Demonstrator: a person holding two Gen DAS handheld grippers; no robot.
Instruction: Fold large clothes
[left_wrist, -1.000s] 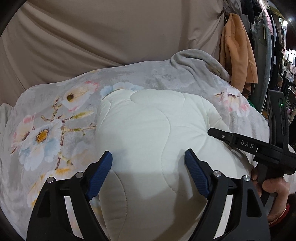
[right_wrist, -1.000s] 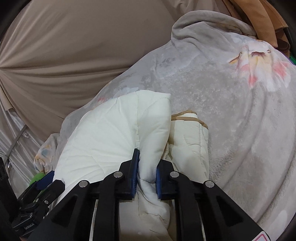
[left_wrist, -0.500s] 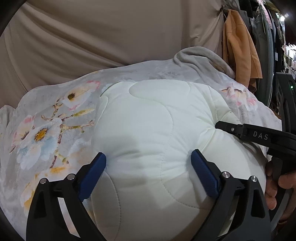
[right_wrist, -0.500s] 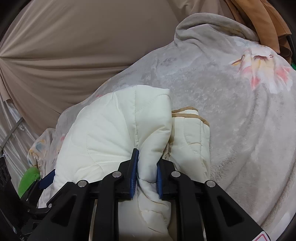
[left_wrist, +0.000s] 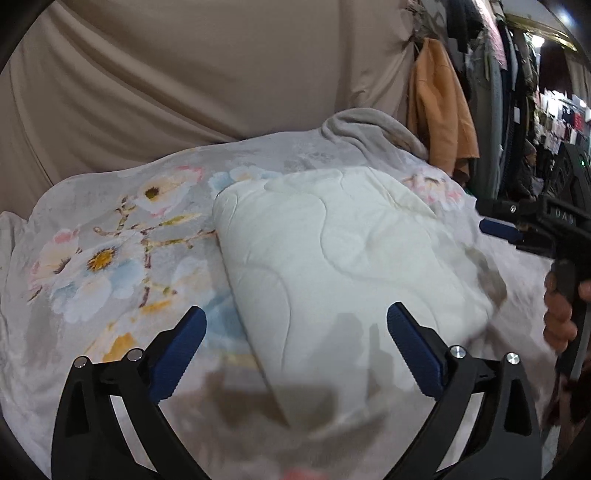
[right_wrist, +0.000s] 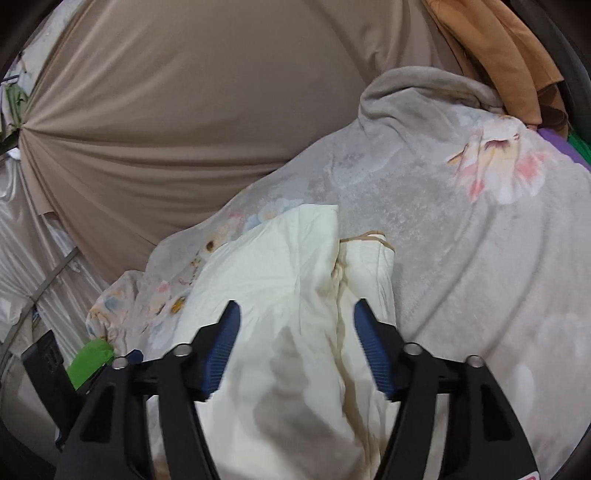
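A cream quilted garment (left_wrist: 343, 266) lies folded into a thick pad on a grey floral blanket (left_wrist: 110, 251). My left gripper (left_wrist: 295, 343) is open and empty, hovering just above the pad's near edge. My right gripper (right_wrist: 295, 343) is open and empty over the same garment (right_wrist: 288, 280), whose tan-trimmed folded edge (right_wrist: 369, 258) shows beside it. The right gripper also shows in the left wrist view (left_wrist: 502, 221) at the pad's right side, held by a hand.
A beige draped cloth (left_wrist: 184, 92) hangs behind the blanket. An orange garment (left_wrist: 439, 110) and other clothes hang at the back right. A green object (right_wrist: 90, 358) and silvery fabric (right_wrist: 22, 266) lie at the left in the right wrist view.
My right gripper opened and let go of the cream fold. The garment dropped flat onto the blanket. My left gripper pulled back a little and stayed open.
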